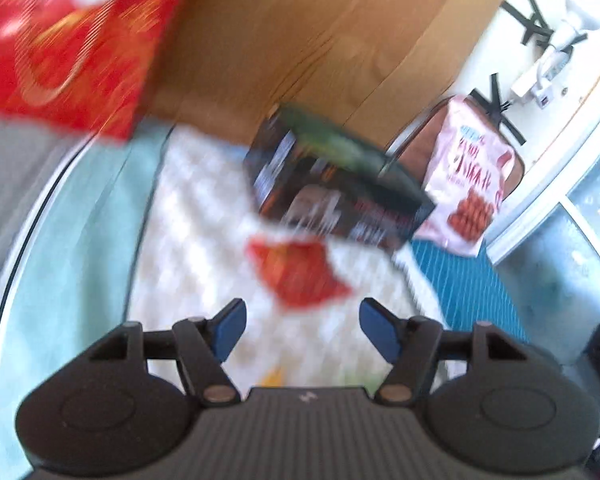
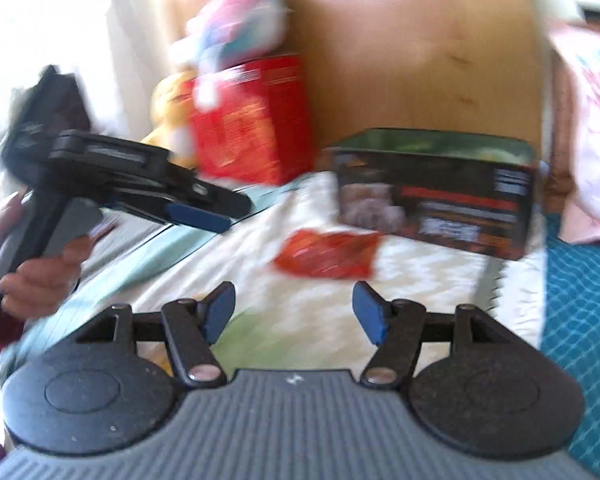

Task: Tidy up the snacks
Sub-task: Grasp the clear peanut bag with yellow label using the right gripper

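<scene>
Left gripper: jaws apart, nothing between the blue pads, above a white quilt. Right gripper: jaws likewise apart and empty. Red packet lies on the quilt just ahead of both. Dark box stands behind it, near the wooden headboard. Red box stands left, pink bag right. Bare quilt surrounds the packet.
</scene>
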Tool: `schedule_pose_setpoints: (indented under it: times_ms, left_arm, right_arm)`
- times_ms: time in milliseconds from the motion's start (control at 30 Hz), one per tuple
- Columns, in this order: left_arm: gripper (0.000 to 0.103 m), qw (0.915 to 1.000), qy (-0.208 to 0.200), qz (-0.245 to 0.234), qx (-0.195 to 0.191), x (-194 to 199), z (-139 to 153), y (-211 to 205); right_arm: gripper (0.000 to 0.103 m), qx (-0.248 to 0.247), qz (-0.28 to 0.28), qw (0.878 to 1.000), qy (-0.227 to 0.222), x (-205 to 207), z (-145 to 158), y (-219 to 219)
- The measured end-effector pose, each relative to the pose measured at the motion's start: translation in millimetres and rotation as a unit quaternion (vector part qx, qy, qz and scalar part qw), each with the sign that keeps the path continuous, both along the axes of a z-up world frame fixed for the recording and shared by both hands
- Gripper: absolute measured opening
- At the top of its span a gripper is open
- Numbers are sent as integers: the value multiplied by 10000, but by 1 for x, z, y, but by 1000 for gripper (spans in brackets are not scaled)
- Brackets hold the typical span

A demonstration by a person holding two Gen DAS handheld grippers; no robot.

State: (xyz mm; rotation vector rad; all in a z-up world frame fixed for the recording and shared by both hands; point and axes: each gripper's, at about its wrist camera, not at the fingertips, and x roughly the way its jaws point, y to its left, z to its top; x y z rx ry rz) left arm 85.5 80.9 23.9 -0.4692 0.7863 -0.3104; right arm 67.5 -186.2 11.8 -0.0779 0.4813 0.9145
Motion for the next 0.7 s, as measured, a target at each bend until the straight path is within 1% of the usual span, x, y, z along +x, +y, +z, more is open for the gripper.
schedule_pose_setpoints:
  times_ms: [67, 133, 200, 267, 300, 367, 400, 433, 500, 533, 567, 633, 700]
  left_arm:
    - [64, 9998, 157, 48, -128, -17, -10, 7]
    - [65, 9996, 220, 55, -154, -28, -15, 10]
    - [67, 9995, 283, 76, -152, -35, -19, 8]
    - [68, 9997, 213, 83, -84, -42, -18, 1]
    - [68, 9998, 186, 107, -43, -45, -18, -2]
    - [66, 9998, 109, 137, 121, -52, -18, -7]
    - [62, 9997, 97, 151, 166, -55, -18, -9]
    - [56, 9998, 120, 128, 127, -56, -17, -9]
    - [51, 9997, 186, 38, -139, -57, -17, -7]
    - [51, 9994, 178, 0, -293, -56, -14, -6]
    - [51, 9992, 141, -26, -361, -55, -10, -6]
    - [51, 9995, 3, -74, -319, -51, 0, -11]
    - [51, 9994, -134, -134, -301, -41, 10, -17]
  right_arm:
    - [67, -161, 436, 9988, -180, -20, 2, 14]
    - [67, -436, 792, 9952, -369, -35, 0, 33]
    - [67, -808, 935, 9905, -606, -47, -5, 51]
    - [66, -1131, 925, 9869, -682, -50, -12, 63]
    - [65, -1199, 863, 9862, -741, -51, -15, 67]
    - [62, -1263, 804, 9852, -833, -54, -17, 68]
    - [61, -1268, 789, 9853, -831, -55, -15, 68]
    - [60, -1242, 766, 9857, -845, -55, -13, 66]
    - [60, -1203, 668, 9860, -944, -55, -10, 61]
    - [59, -1177, 630, 9860, -995, -56, -10, 58]
    - [59, -1125, 589, 9863, -1055, -57, -7, 55]
    - [59, -1041, 463, 9859, -1227, -58, -1, 51]
    - [59, -988, 279, 9835, -1492, -56, 5, 48]
